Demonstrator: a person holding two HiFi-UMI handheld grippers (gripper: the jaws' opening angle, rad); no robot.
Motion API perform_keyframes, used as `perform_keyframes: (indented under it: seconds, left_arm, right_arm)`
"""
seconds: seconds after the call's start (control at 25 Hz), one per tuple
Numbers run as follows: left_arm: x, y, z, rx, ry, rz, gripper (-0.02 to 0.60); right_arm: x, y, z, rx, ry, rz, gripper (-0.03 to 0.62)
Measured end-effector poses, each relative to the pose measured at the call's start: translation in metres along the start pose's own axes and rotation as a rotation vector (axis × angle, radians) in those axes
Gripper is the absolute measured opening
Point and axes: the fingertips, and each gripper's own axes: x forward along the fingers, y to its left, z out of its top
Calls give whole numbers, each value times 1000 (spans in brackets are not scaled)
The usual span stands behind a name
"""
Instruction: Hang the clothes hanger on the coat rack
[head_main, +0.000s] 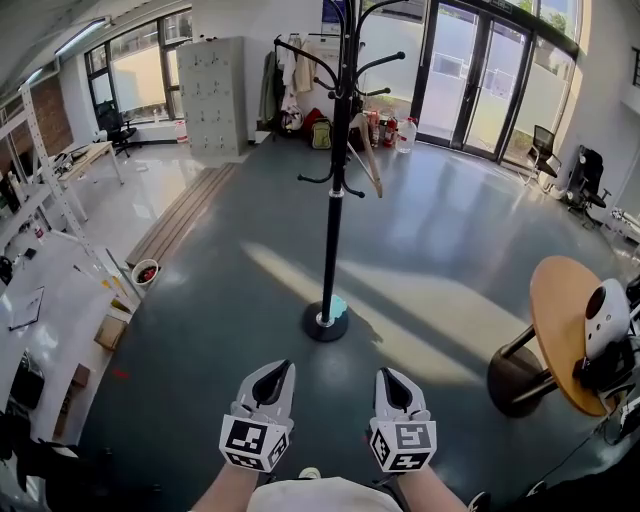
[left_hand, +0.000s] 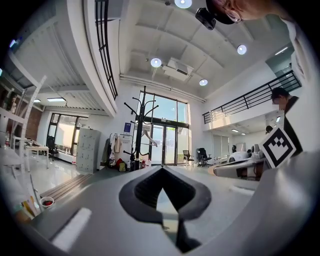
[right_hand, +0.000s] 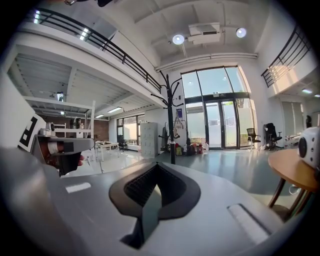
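Observation:
A tall black coat rack (head_main: 334, 180) stands on a round base in the middle of the dark floor. A pale wooden clothes hanger (head_main: 366, 162) hangs from one of its right-hand arms. The rack (left_hand: 143, 130) shows far off in the left gripper view, and the rack (right_hand: 171, 120) also in the right gripper view. My left gripper (head_main: 282, 367) and right gripper (head_main: 386, 374) are low in the head view, side by side, well short of the rack's base. The jaws of both meet and hold nothing.
A round wooden table (head_main: 556, 330) with a white device (head_main: 605, 318) stands at the right. Grey lockers (head_main: 212, 95) and hung clothes are at the back, glass doors (head_main: 478, 75) behind the rack. Planks (head_main: 185, 215) lie on the floor to the left, by a white workbench (head_main: 50, 300).

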Motion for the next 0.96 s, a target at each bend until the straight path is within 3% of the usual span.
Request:
perform_keyframes:
  seconds: [0.96]
  left_arm:
    - [0,-19,4,22,-8,5,0]
  right_arm:
    - [-12,-7,10,-34,-28,14,26]
